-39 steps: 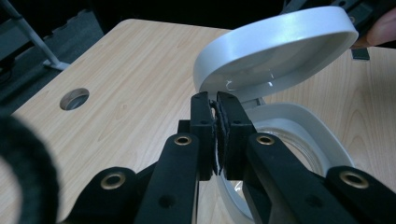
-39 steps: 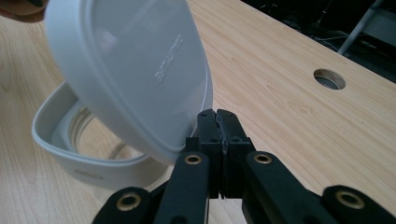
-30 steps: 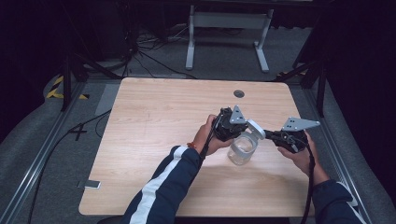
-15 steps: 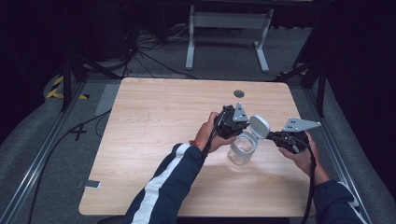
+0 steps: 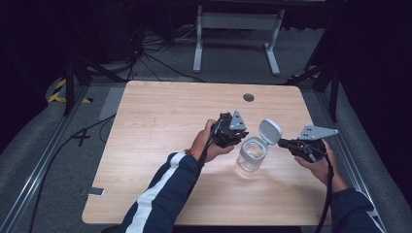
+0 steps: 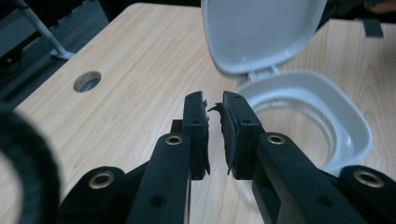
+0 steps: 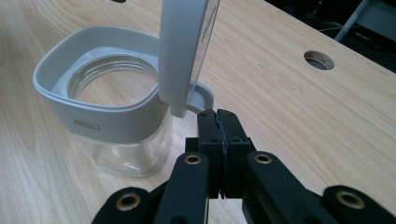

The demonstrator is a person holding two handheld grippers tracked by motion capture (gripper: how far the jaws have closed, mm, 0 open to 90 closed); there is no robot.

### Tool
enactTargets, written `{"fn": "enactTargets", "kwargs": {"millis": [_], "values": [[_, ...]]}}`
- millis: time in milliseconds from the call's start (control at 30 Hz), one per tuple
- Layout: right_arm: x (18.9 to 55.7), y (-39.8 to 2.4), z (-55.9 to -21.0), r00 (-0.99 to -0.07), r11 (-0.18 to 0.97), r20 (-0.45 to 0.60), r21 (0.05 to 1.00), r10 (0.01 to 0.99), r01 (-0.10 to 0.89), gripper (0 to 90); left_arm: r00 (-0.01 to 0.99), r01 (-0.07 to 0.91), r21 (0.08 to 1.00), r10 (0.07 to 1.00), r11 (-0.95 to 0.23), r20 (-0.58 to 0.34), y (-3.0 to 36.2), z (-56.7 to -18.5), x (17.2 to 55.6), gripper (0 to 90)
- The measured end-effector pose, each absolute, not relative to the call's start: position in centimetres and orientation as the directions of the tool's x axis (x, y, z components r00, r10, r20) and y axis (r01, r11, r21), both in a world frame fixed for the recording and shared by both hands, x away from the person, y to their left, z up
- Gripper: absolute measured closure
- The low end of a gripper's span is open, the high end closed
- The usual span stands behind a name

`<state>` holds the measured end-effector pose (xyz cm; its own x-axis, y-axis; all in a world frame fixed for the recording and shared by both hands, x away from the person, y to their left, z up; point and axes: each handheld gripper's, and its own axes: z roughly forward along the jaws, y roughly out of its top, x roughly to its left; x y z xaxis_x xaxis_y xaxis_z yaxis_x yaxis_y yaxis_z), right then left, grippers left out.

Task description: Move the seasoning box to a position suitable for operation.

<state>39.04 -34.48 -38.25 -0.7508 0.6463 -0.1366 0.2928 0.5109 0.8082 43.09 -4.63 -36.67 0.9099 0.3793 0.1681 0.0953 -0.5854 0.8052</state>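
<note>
A clear glass jar with a grey collar stands on the wooden table, right of middle. Its hinged grey lid stands open, tipped toward the right. My left gripper sits just left of the jar's rim. In the left gripper view, that gripper has just been opening; its jaws show a narrow gap with nothing between them, beside the collar and under the raised lid. My right gripper is shut and empty, its tips right below the lid's hinge.
A round cable hole lies in the table's far side. A small flat device rests at the front left edge. A metal stand and cables are on the floor beyond the table.
The lid has swung up and over toward the right. My left gripper has drawn back from the lid to the left, and its jaws have parted slightly. The right gripper has stayed put.
</note>
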Motion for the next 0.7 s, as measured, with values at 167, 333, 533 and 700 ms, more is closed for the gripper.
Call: {"fn": "enactTargets", "kwargs": {"millis": [167, 333, 533, 700], "values": [[39.0, -34.6, -38.2, -0.751, 0.519, -0.146, 0.805, 0.644, 0.289, 89.5, 0.904, 0.11, 0.795, 0.392, -0.596, 0.168, -2.5, -37.0, 42.6, 78.9], [38.8, -34.6, -38.2, -0.75, 0.518, -0.142, 0.804, 0.646, 0.294, 89.2, 0.9, 0.097, 0.786, 0.391, -0.61, 0.193, 0.1, -37.3, 41.6, 77.3], [38.6, -34.9, -38.3, -0.748, 0.521, -0.142, 0.799, 0.648, 0.3, 88.2, 0.89, 0.117, 0.771, 0.411, -0.626, 0.199, 3.7, -37.9, 40.4, 75.3], [38.5, -34.9, -38.2, -0.748, 0.523, -0.14, 0.796, 0.649, 0.305, 88.1, 0.868, 0.152, 0.743, 0.447, -0.651, 0.214, 7.3, -38.9, 39.7, 72.8]]}}
